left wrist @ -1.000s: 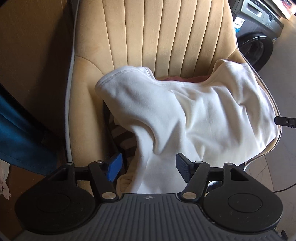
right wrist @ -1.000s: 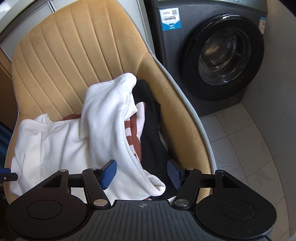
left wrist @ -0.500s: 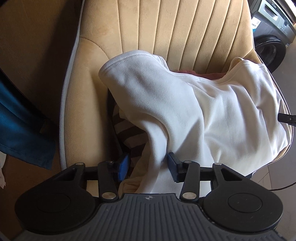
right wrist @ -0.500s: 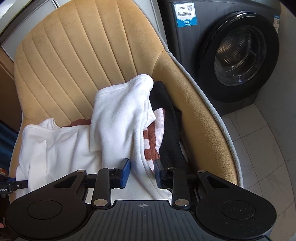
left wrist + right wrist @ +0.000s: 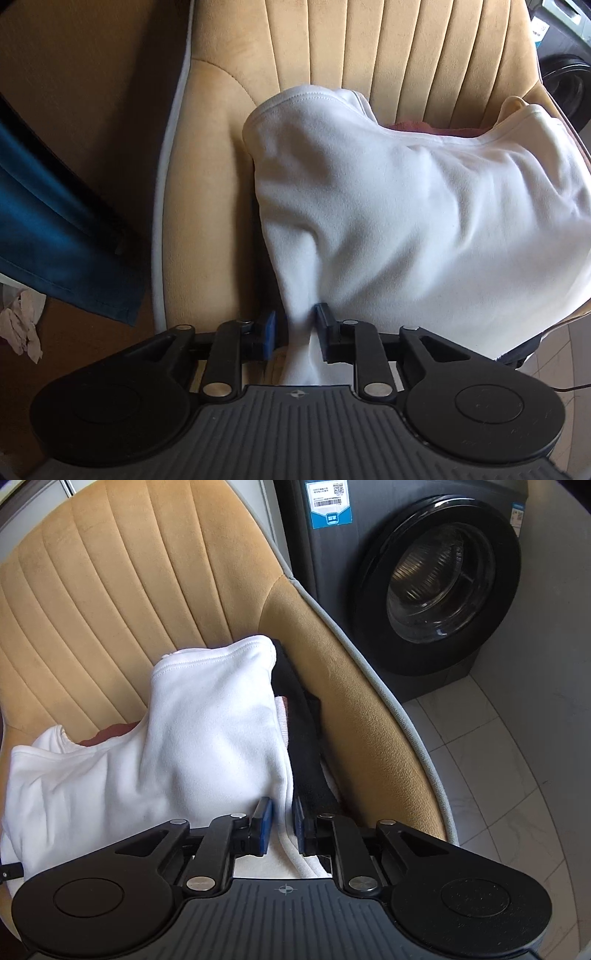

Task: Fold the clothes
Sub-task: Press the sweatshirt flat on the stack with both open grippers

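A white sweatshirt lies heaped on the seat of a tan padded chair. My left gripper is shut on a bunched fold at its near left edge. In the right wrist view the same white sweatshirt drapes over a black garment and a red-and-white striped piece. My right gripper is shut on the white sweatshirt's near right edge, beside the black garment. A dark red garment peeks out at the back of the pile.
A dark grey front-loading washing machine stands right of the chair on a pale tiled floor. Blue fabric hangs at the left, with a crumpled white rag below it. The chair's curved arm rises on the right.
Both grippers went from wide open to shut on the white sweatshirt's near edges and moved in closer. The cloth has bunched up between the fingers of each one.
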